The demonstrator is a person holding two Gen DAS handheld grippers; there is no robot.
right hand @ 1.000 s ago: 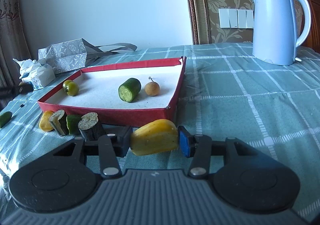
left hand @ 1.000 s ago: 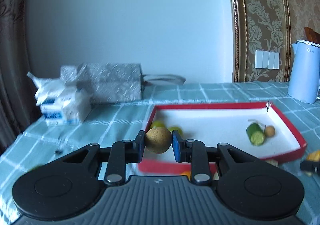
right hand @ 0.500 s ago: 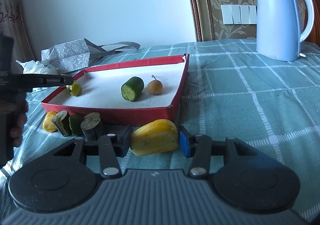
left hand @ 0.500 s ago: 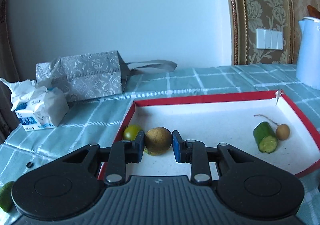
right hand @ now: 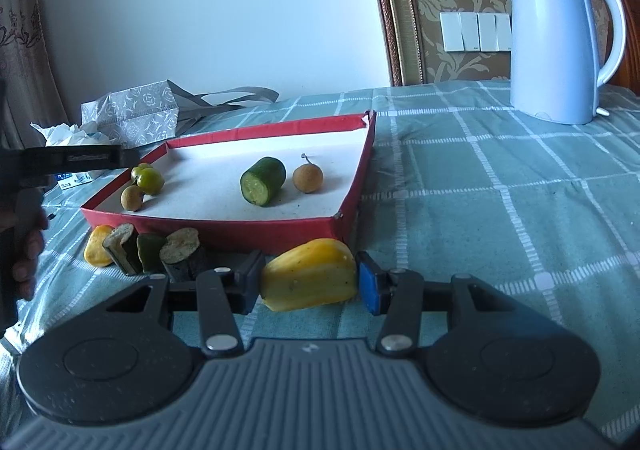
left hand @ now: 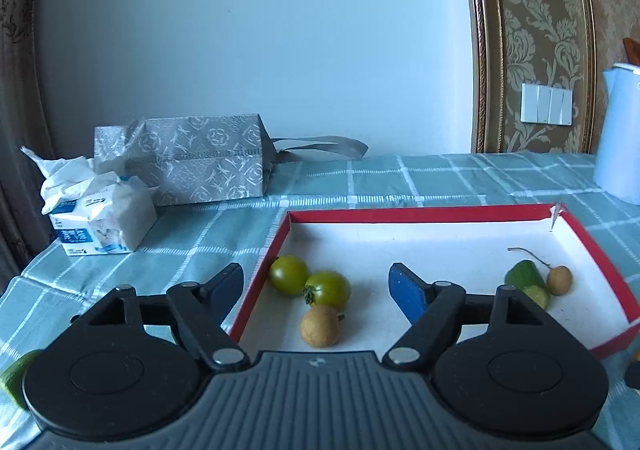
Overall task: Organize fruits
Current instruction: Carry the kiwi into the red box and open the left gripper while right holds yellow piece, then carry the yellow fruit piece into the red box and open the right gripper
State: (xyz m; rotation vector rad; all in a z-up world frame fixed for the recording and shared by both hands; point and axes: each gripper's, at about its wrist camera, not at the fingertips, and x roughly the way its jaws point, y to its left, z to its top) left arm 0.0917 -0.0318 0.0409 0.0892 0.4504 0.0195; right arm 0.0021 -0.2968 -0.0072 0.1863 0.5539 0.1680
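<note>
Nearest in the right wrist view, a yellow fruit piece (right hand: 310, 275) is clamped between the pads of the right gripper (right hand: 309, 282), short of the near wall of the red tray (right hand: 256, 228). Just left of it, outside that same wall, a row of cut pieces (right hand: 148, 250) is lined up on the checked cloth (right hand: 500, 210). The left gripper (left hand: 316, 286) is seen with its jaws just spread wide and nothing pressed between them; the small brown fruit (left hand: 321, 326) it carried is now lying inside the tray's near left corner, just in front of two green tomatoes (left hand: 310, 283). Further right within the tray a cucumber chunk (left hand: 527, 282) and a second brown fruit (left hand: 559, 280) are found. Beyond the tray stands a kettle (right hand: 556, 42).

The freed fruit is round and could be set rolling if it is nudged as the wide jaws are drawn back. The yellow piece looks soft and might be bruised or slip if it is caught on the tray wall
</note>
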